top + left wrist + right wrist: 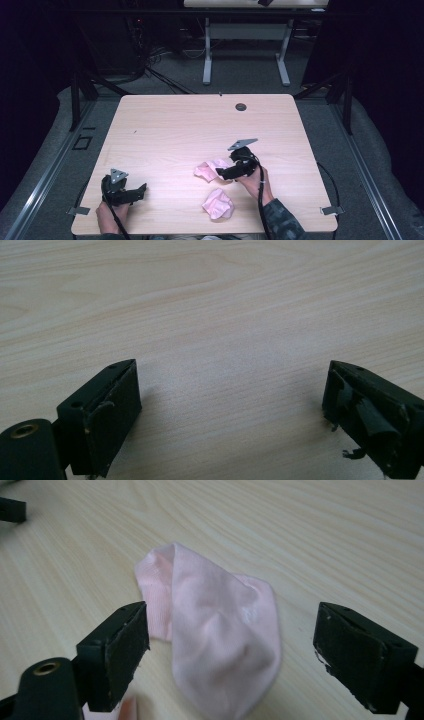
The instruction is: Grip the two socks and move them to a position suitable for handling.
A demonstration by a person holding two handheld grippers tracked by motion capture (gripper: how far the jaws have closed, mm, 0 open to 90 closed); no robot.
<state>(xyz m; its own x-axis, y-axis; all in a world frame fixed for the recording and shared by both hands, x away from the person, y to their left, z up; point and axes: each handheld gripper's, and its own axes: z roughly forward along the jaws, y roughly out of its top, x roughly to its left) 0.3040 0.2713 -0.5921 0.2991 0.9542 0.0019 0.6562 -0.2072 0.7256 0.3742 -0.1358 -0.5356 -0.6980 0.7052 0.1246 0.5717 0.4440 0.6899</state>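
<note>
A pink sock (207, 169) lies crumpled on the wooden table (200, 125), right of the middle. My right gripper (223, 174) hovers at its right end with a hand behind it. In the right gripper view the sock (220, 635) lies on the wood between the wide-apart jaws of the right gripper (230, 615), and neither pad touches it. A second crumpled pink sock (218, 204) rests near the front edge. My left gripper (139, 192) sits low at the front left, open over bare wood (230, 365).
A dark round cable hole (241, 106) sits near the table's far edge. Beyond the table stand the white legs of another desk (207, 60) and floor cables. A black part at the top left of the right gripper view (11, 510) lies far off.
</note>
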